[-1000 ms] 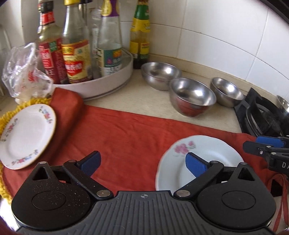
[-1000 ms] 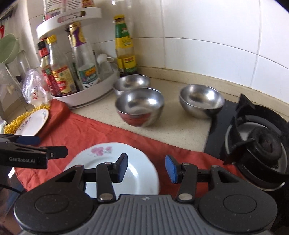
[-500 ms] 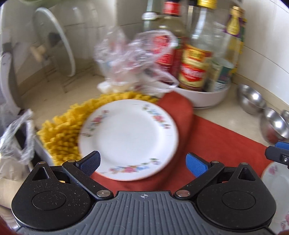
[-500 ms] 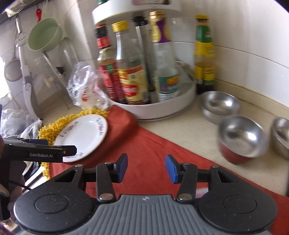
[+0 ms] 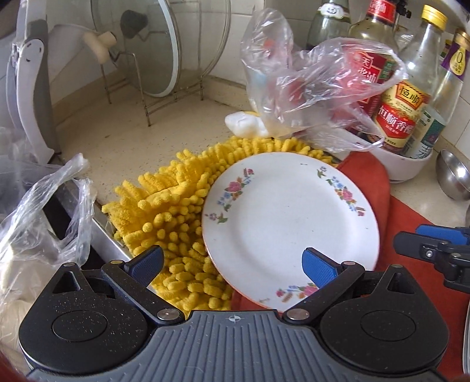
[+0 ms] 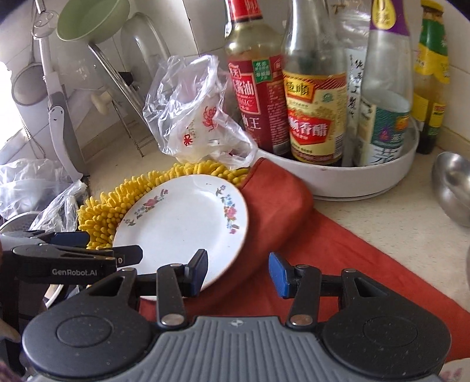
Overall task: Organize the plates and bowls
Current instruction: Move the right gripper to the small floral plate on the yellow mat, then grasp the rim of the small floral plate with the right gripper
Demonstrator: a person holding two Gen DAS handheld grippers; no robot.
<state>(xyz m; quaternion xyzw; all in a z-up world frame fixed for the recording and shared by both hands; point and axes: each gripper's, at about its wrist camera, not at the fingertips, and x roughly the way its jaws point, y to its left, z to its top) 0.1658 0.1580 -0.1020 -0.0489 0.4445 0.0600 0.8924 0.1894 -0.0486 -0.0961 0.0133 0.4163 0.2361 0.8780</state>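
Round white ceramic plate with floral rim sprays [image 5: 289,217]: lies partly on a yellow chenille mat [image 5: 173,211], partly on the folded edge of a red-orange cloth [image 5: 408,223], on a speckled beige countertop [image 5: 123,141]. It is tilted slightly, its right side raised on the cloth fold. Nothing rests on it.

Left gripper, black with blue pads [image 5: 232,266]: jaws spread wide, holding nothing. It hovers at the plate's near rim; its right pad overlaps the plate in view, its left pad sits over the mat. Contact with the plate cannot be confirmed.

Right gripper, same make [image 6: 238,271]: jaws parted, empty. It is over the cloth, just right of the plate; its left pad overlaps the plate's near edge in view.

Round white tray [image 6: 367,176]: behind the cloth, carrying several tall sauce and vinegar bottles [image 6: 315,111].

Crumpled clear plastic bag with red print [image 6: 194,117]: behind the mat, against the tray.

Stainless steel bowl [image 6: 452,188]: on the countertop, right of the tray, partly cut by the frame.

Glass pot lid [image 5: 138,44]: upright in a wire rack [image 5: 152,100] at the rear left.

Pale green bowl [image 6: 91,19]: up on the wall at the rear left.
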